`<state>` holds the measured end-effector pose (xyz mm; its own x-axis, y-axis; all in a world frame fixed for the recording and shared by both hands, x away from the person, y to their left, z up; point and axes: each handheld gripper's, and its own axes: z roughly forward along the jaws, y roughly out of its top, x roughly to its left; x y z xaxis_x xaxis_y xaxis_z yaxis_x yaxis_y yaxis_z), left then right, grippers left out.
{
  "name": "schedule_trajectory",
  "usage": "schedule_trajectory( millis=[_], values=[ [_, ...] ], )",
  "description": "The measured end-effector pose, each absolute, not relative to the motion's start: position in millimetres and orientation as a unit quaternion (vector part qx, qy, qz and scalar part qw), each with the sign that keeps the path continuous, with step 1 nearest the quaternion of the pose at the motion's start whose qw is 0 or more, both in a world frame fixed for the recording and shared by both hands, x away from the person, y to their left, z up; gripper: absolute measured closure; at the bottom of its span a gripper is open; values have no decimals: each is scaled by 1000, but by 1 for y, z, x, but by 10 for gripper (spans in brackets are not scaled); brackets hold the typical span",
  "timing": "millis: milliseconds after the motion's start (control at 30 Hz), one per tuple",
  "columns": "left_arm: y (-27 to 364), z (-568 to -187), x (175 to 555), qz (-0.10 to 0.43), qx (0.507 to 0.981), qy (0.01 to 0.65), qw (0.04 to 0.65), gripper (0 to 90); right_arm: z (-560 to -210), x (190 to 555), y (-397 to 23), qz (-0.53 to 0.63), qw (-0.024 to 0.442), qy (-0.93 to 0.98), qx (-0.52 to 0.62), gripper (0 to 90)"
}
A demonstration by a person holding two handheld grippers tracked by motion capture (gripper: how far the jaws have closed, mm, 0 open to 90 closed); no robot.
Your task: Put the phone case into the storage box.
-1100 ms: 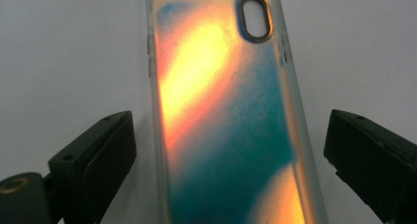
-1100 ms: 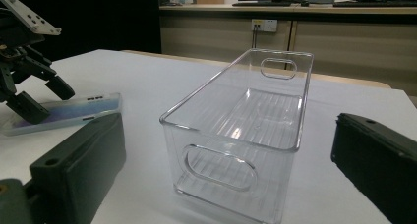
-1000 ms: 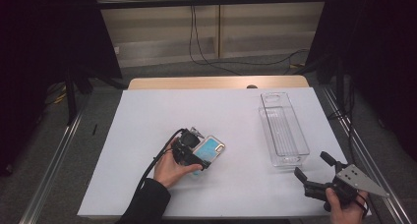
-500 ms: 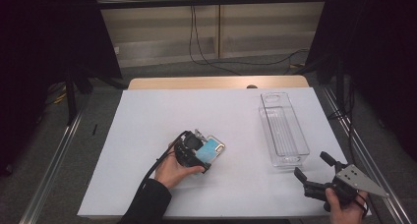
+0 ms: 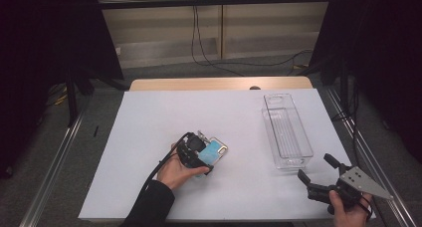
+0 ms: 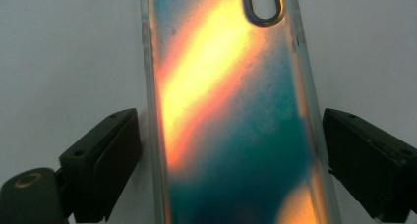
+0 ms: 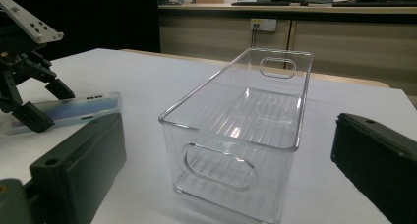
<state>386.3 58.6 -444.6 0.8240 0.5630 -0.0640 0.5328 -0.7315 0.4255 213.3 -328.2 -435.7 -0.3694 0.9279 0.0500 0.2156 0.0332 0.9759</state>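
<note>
Near the middle of the white tabletop (image 5: 149, 137), a little toward 7 o'clock from its centre, lies the phone case (image 5: 214, 151), flat on its back with the camera cut-out at the far end. It is clear-rimmed, with an orange and teal sheen. The left claw (image 5: 201, 155) comes down over its near end; in the left gripper view the two black jaws stand on either side of the phone case (image 6: 231, 116), the one at 9 o'clock just beside its rim and the one at 3 o'clock a little apart. They have just been closing a touch, yet the pads do not press on the case, so the claw is released, bracketing the thing rather than grasping it. Straddling the narrow width makes sense: the long edges give two parallel faces to pinch, and the flat lie leaves no other purchase.

At 3 o'clock from the case, well apart, stands the clear bin (image 5: 286, 132), long side running away from the person, open top up, empty. It looks like the likely place for the case, though that is a judgement only. The right claw (image 5: 316, 170) waits at 5 o'clock of the bin, near the tabletop's front edge, jaws spread and holding nothing, aimed along the clear bin (image 7: 241, 130), probably ready to steady it
</note>
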Motion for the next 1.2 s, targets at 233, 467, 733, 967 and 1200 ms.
schedule_trajectory(
  millis=[233,467,733,967,1200],
  values=[
    [58,-443,386,35,929,297,216,158,-436,213,-328,530,336,636,449,0],
    [60,-443,385,39,928,295,224,168,-435,213,-328,532,335,634,451,0],
    [61,-443,384,42,927,293,230,169,-435,213,-329,531,335,635,450,0],
    [62,-443,383,44,921,306,238,169,-435,213,-329,531,335,635,450,0],
    [65,-441,383,54,915,314,247,169,-435,213,-329,531,336,635,450,0]
  ],
)
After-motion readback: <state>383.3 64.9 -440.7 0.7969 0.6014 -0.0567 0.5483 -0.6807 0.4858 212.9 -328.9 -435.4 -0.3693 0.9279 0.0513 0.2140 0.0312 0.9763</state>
